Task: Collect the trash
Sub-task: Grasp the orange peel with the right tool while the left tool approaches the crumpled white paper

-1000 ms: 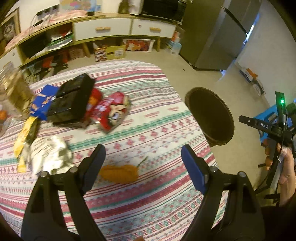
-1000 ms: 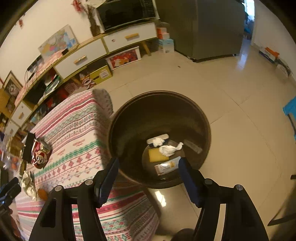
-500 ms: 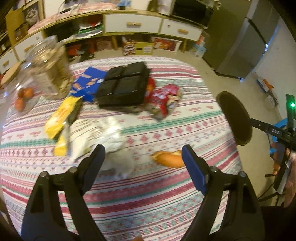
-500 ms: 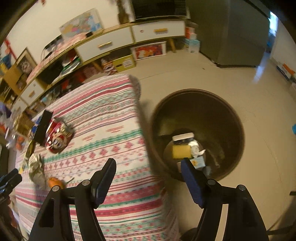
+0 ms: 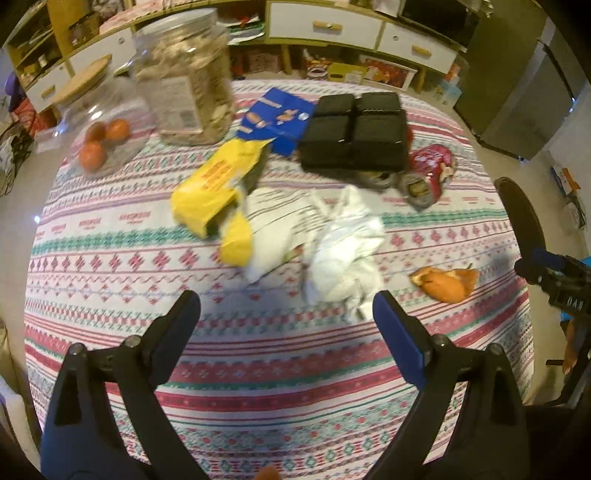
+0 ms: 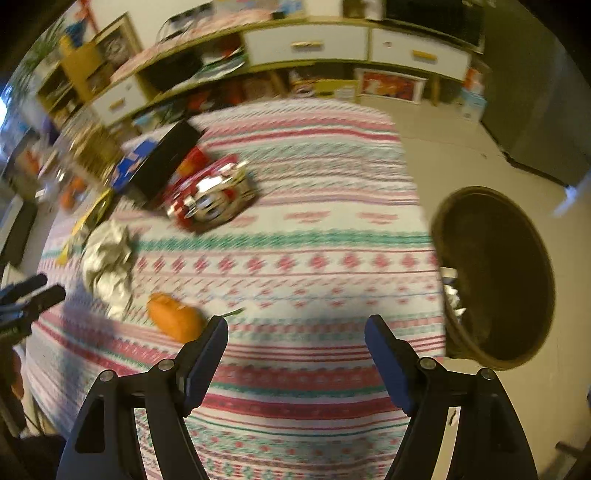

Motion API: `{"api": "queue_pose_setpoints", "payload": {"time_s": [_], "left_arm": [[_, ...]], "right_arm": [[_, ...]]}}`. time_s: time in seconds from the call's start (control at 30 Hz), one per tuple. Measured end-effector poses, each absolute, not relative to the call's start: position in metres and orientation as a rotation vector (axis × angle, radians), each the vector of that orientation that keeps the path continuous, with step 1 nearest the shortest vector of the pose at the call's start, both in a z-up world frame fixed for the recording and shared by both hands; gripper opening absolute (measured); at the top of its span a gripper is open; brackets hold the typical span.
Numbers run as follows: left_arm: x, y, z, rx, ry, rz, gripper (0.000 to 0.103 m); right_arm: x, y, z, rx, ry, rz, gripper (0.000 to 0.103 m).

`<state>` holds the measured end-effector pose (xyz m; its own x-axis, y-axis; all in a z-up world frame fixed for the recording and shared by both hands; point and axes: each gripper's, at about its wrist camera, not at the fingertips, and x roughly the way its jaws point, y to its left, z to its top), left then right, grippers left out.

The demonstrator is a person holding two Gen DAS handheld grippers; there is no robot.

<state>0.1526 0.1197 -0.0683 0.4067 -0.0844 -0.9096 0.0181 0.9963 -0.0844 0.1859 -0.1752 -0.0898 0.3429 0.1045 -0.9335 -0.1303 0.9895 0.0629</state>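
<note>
On the patterned tablecloth point(image 5: 110, 229) lie a crumpled white wrapper point(image 5: 343, 251), a yellow box point(image 5: 218, 184), a blue packet point(image 5: 277, 118), a red snack bag point(image 5: 430, 173) and an orange peel point(image 5: 445, 282). My left gripper point(image 5: 286, 314) hovers just in front of the white wrapper, its jaws opening, nothing between them. My right gripper point(image 6: 295, 339) hangs over the cloth point(image 6: 314, 258) right of the orange peel point(image 6: 173, 319), its jaws opening and empty. The brown bin point(image 6: 498, 273) stands on the floor beside the table, with trash inside.
A black tray point(image 5: 354, 133) sits at the back, partly over the red bag. A tall filled jar point(image 5: 184, 77) and a glass jar of orange fruits point(image 5: 99, 136) stand at the back left. Shelves and drawers point(image 5: 325, 26) line the far wall.
Both grippers have swung left, the right one from above the bin to over the table. The left one now faces the white wrapper instead of the peel. Both sets of jaws have widened.
</note>
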Motion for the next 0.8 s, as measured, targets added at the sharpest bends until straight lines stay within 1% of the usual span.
{"api": "queue_pose_setpoints", "payload": {"time_s": [0.37, 0.8], "left_arm": [[0.148, 0.15, -0.079, -0.118, 1.196, -0.01, 0.094], [0.145, 0.151, -0.083, -0.154, 1.211, -0.025, 0.094]], "right_arm": [[0.188, -0.118, -0.116, -0.083, 1.275, 0.234, 0.078], [0.202, -0.085, -0.15, -0.129, 1.342, 0.257, 0.079]]}}
